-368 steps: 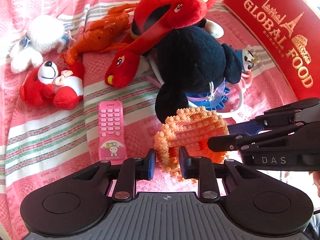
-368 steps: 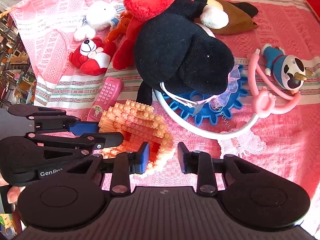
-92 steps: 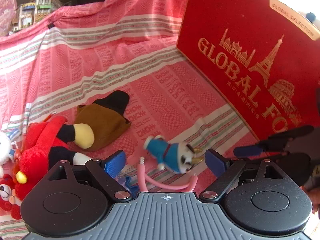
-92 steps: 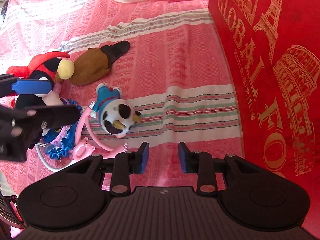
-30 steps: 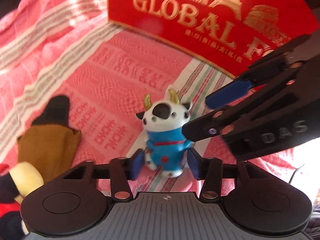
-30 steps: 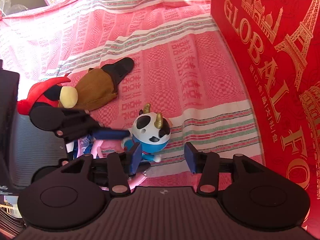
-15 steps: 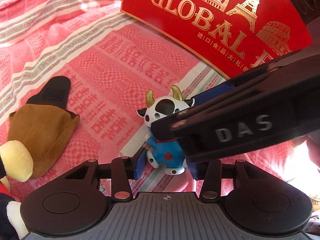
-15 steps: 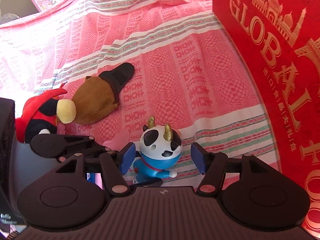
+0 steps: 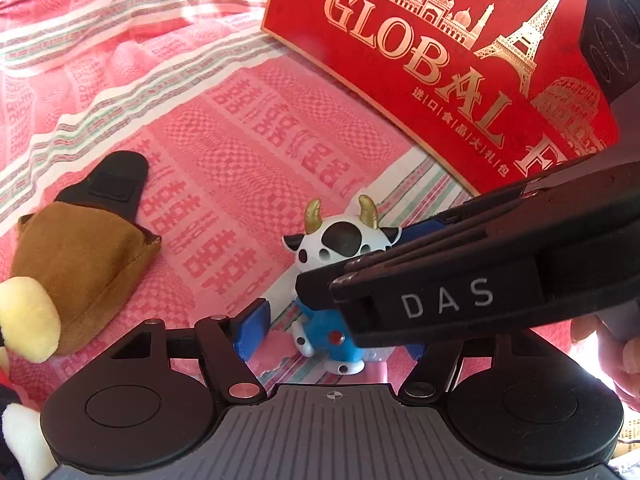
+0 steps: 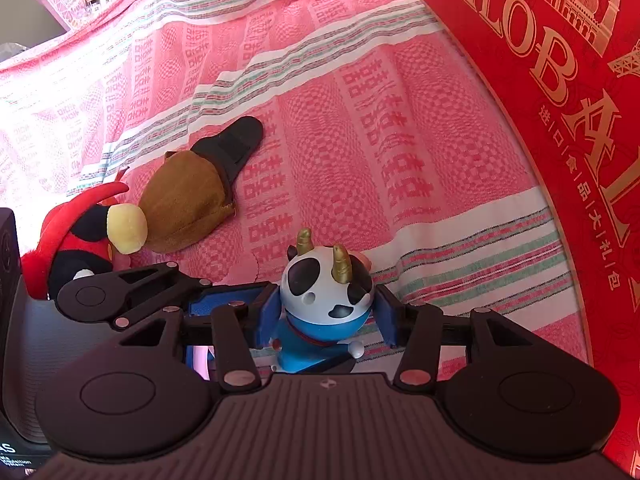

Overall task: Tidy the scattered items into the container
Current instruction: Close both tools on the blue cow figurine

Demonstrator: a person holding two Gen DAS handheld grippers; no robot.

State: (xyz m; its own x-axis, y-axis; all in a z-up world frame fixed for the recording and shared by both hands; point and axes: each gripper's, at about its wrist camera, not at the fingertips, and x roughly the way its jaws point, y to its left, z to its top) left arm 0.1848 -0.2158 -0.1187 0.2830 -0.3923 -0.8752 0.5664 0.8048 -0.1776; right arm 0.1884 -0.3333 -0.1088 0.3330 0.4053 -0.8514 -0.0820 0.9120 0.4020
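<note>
Several toys lie outside the red box (image 10: 560,92); right gripper (image 10: 326,322) has just closed onto the cow (image 10: 326,292), left gripper (image 9: 332,332) has just spread, letting go.

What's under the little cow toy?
The cow toy stands on the pink striped cloth. A bit of something pink peeks out by its feet. Its blue body and the right gripper hide what's directly underneath.
</note>
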